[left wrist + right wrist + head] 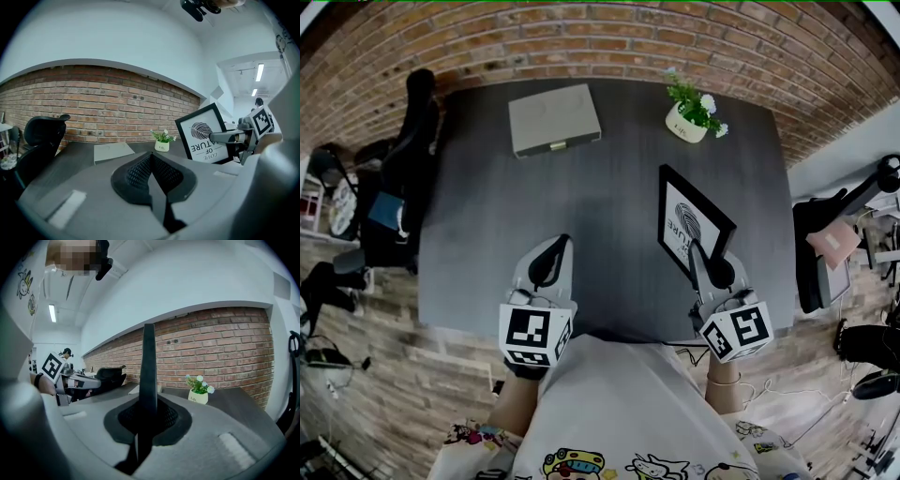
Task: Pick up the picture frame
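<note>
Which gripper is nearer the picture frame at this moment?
Right. The right gripper is clamped on the picture frame, whose edge stands between its jaws. The left gripper is shut on nothing, off to the frame's left and apart from it.

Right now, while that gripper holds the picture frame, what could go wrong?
The right gripper pinches the picture frame by one edge only, so it might swing or slip and drop onto the table. The potted plant stands beyond the frame; a swing that way could tip it. The left gripper is shut and empty, giving no support.
</note>
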The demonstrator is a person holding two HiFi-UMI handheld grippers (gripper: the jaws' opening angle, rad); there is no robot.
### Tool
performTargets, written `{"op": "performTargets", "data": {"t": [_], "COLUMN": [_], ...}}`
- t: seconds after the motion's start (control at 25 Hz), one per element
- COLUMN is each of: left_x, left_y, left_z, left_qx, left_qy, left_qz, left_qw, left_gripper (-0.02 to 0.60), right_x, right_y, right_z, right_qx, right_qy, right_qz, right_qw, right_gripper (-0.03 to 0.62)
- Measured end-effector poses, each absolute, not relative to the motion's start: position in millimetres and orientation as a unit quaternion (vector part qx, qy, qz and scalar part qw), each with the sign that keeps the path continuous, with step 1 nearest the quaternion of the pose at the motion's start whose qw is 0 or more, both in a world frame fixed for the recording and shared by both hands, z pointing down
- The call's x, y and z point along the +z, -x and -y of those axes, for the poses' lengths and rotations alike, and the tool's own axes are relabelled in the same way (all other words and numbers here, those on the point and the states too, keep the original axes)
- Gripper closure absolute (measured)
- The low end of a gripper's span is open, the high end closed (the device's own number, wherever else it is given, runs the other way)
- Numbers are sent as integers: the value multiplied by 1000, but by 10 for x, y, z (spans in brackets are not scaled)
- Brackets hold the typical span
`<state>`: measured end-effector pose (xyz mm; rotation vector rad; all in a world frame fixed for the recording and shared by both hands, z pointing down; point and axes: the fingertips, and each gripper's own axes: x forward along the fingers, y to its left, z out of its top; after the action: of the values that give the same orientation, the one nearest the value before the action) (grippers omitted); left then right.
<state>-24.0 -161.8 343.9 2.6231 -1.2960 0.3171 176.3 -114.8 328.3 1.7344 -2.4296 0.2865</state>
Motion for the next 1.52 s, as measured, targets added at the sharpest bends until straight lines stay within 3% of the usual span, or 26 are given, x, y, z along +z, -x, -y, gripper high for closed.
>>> {"op": "performTargets", "data": {"t": [1.52], "left_x": [3467], "left_y": [361], "left_z": [1704], "left_qx": [100], "left_qy": [-882], "left_qz": [452], "left_qw": [91], "left_gripper": [569], "right_x": [3359], "right_y": [-1790], "right_z": [1166], "right_qx": [112], "right_qy": [-581], "right_qz": [804], "right_qw": [66], "right_gripper": [582]}}
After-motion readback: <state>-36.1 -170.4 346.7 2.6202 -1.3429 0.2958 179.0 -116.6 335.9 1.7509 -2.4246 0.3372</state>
